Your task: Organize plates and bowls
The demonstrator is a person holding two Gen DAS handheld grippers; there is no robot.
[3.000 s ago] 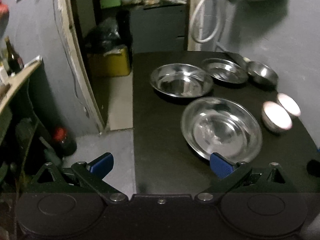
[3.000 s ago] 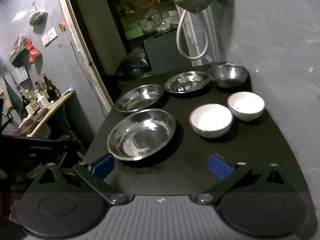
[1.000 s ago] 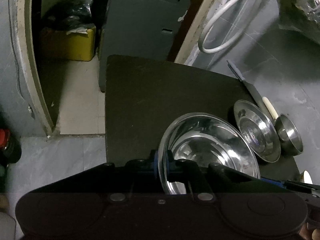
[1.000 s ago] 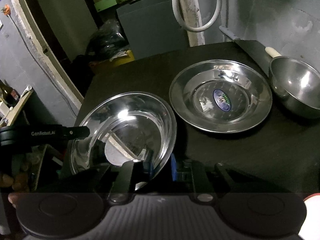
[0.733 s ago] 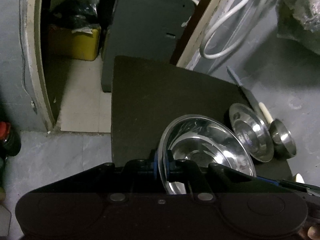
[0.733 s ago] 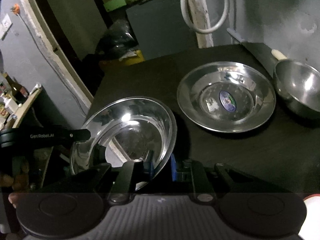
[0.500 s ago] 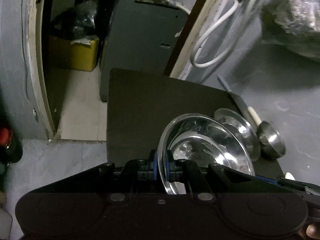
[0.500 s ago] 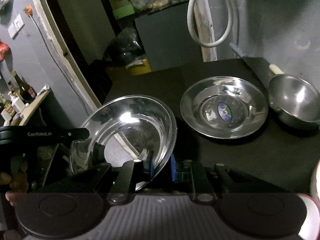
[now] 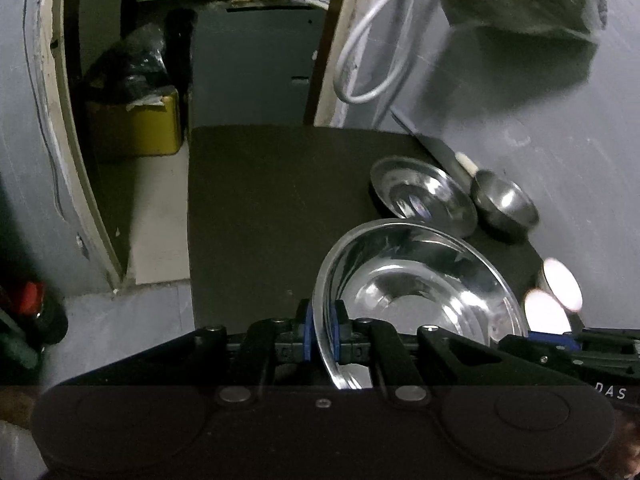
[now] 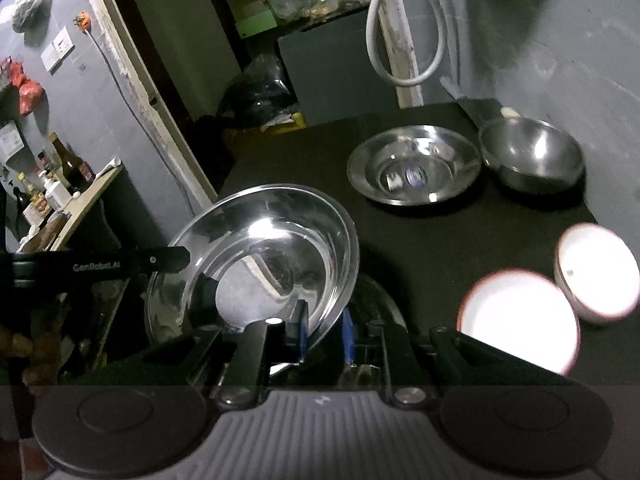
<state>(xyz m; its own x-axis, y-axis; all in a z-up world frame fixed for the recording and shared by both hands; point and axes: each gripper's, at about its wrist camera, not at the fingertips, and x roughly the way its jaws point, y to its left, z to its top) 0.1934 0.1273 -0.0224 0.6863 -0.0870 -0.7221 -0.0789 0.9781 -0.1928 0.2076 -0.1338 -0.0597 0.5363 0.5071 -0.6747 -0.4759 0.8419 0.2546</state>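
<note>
— Start at the fingers: what have they got?

— The left gripper (image 9: 321,332) has its blue-padded fingers (image 9: 306,330) pinched almost closed on the rim of a large steel plate (image 9: 420,284). The right gripper (image 10: 325,334) clamps the opposite rim of the same large steel plate (image 10: 260,256), its fingers (image 10: 303,330) nearly together with the thin metal edge between them.

— So both hold one dish?

— Yes, one on each side. It is tilted, lifted clear of the black bench (image 9: 280,200), and in the right wrist view another steel dish (image 10: 376,296) peeks out just beneath it.

— What lies further out?

— Toward the far side of the bench sits a smaller steel plate (image 10: 414,164) with a sticker in its centre, and just beside it, against the grey wall, a steel bowl (image 10: 532,154). Nearer, to the right, two white bowls (image 10: 520,316) stand side by side, glaring in the light.

— And beyond the bench?

— A looped white hose (image 9: 372,60) on the wall, a yellow box (image 9: 136,124) on the floor through the doorway, and a shelf with bottles (image 10: 72,168) off to the left.
</note>
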